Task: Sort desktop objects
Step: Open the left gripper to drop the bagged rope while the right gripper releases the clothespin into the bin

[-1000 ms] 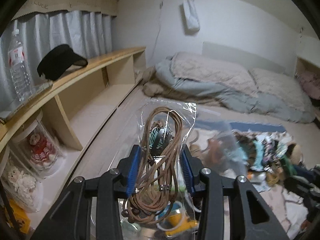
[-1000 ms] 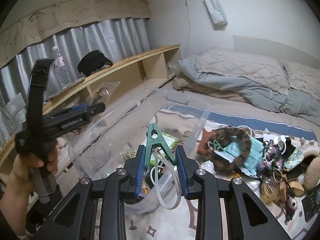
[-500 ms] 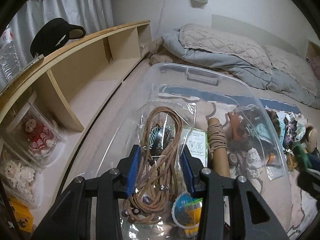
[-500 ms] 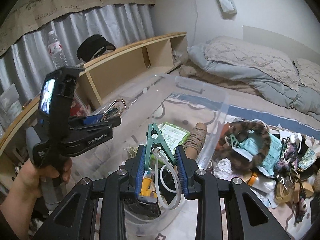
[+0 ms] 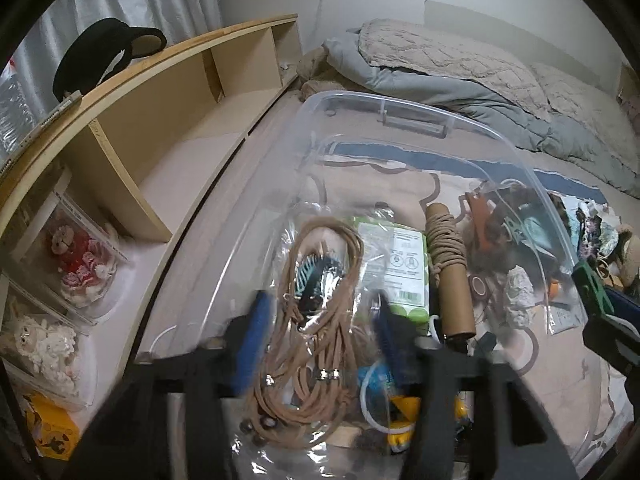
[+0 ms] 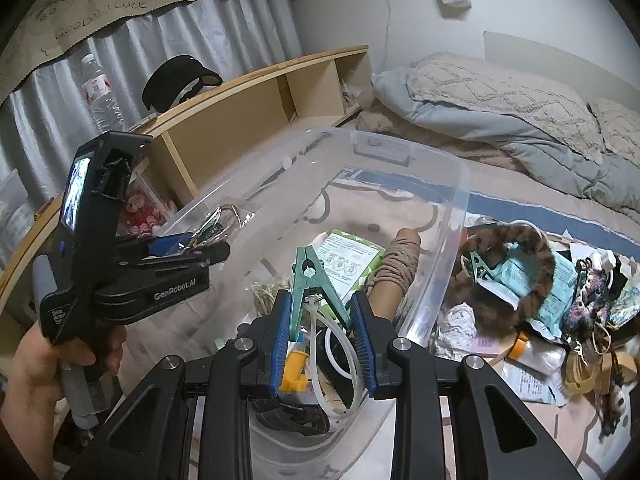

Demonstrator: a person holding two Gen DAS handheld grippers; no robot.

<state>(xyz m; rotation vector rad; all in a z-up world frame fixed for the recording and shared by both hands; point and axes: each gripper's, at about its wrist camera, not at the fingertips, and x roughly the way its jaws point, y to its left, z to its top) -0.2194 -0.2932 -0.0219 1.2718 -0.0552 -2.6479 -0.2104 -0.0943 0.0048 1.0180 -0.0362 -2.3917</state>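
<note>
My left gripper (image 5: 320, 312) is over the clear plastic bin (image 5: 400, 108), its jaws spread wider than before and motion-blurred; the clear bag of tan cord (image 5: 320, 320) still sits between them, and I cannot tell whether they touch it. In the right wrist view the left gripper (image 6: 208, 248) hangs over the bin's left rim with the bag (image 6: 212, 224) at its tips. My right gripper (image 6: 320, 320) is shut on a green clip (image 6: 310, 280) with white tubing (image 6: 340, 356), above the bin's (image 6: 456, 208) near side.
In the bin lie a green-labelled packet (image 6: 344, 256) and a cord-wrapped cardboard tube (image 6: 396, 268). A pile of loose items (image 6: 540, 292) lies right of the bin. A wooden shelf (image 5: 160, 92) runs along the left; bedding (image 6: 500, 104) lies behind.
The left gripper has dropped toward the bin and its jaws have spread apart around the bag of cord. The right gripper has moved forward over the bin with the green clip.
</note>
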